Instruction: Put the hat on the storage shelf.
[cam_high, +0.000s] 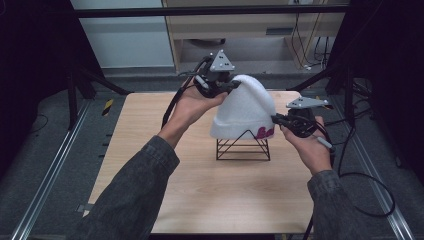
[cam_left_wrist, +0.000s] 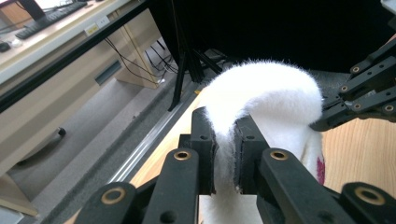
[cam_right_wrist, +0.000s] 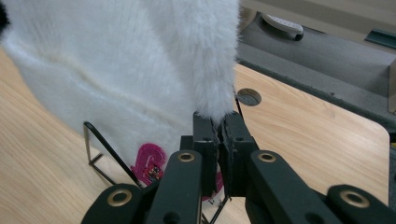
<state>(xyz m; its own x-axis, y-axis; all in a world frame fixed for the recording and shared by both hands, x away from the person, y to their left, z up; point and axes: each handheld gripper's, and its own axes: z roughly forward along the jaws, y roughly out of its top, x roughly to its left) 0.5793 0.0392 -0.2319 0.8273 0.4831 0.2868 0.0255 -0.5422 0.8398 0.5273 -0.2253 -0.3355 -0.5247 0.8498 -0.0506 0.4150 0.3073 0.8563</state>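
A fluffy white hat (cam_high: 245, 110) with a pink patch (cam_high: 265, 133) sits draped over a black wire stand (cam_high: 243, 148) at the middle of the wooden table (cam_high: 200, 190). My left gripper (cam_high: 231, 86) is shut on the hat's top, pulling it up and to the left; in the left gripper view white fur (cam_left_wrist: 261, 98) is pinched between the jaws. My right gripper (cam_high: 275, 119) is shut on the hat's lower right rim, and the right gripper view has the hat's edge (cam_right_wrist: 210, 70) clamped between its jaws, with the pink patch (cam_right_wrist: 150, 164) and stand wire (cam_right_wrist: 107, 149) to the left.
The table has a round hole (cam_right_wrist: 248, 96) near its far right side. Black frame legs (cam_high: 95, 82) and cables (cam_high: 370, 185) stand on the grey floor around the table. A wooden cabinet (cam_high: 250, 30) is behind it.
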